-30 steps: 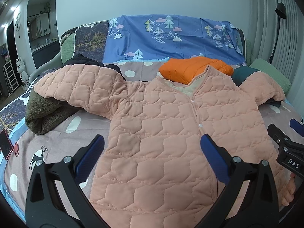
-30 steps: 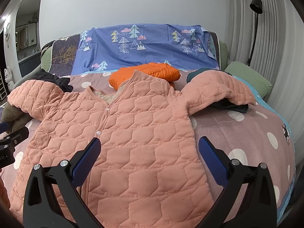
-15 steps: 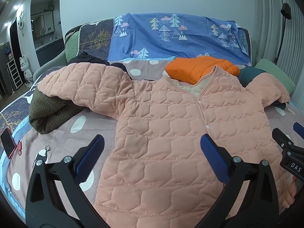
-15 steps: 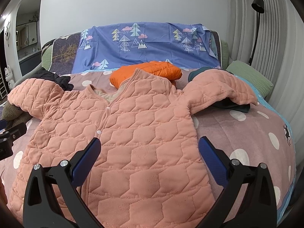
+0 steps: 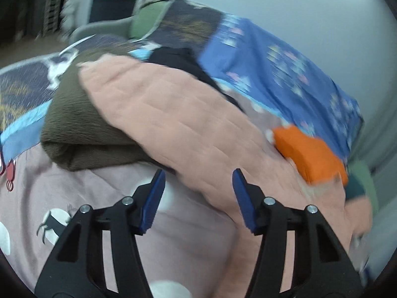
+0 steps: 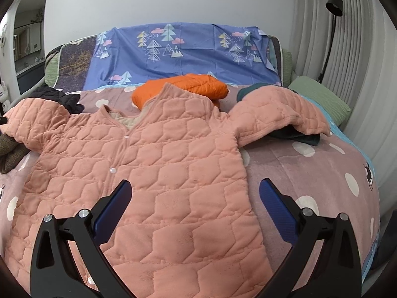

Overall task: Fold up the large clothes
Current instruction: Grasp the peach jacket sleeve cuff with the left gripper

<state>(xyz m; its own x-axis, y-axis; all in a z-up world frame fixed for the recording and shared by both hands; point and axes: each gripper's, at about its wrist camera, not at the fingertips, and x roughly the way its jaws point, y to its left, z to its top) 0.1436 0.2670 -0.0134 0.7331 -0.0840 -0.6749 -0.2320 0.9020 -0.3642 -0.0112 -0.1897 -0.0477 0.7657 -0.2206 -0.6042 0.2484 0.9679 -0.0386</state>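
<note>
Pink jacket (image 6: 148,173) lay flat on the bed (image 6: 322,164), front up.

Left gripper (image 5: 198,193) was spread near the sleeve (image 5: 173,114) at 12 o'clock; right gripper (image 6: 196,203) was spread wide over the hem, holding nothing.

The jacket (image 6: 158,164) is showing soft, matt quilted cloth; the bedspread (image 6: 310,171) is looking velvety. The grippers (image 6: 193,193) are showing matt black plastic, blue ribbed pads (image 6: 275,206) and shiny metal screws.
</note>
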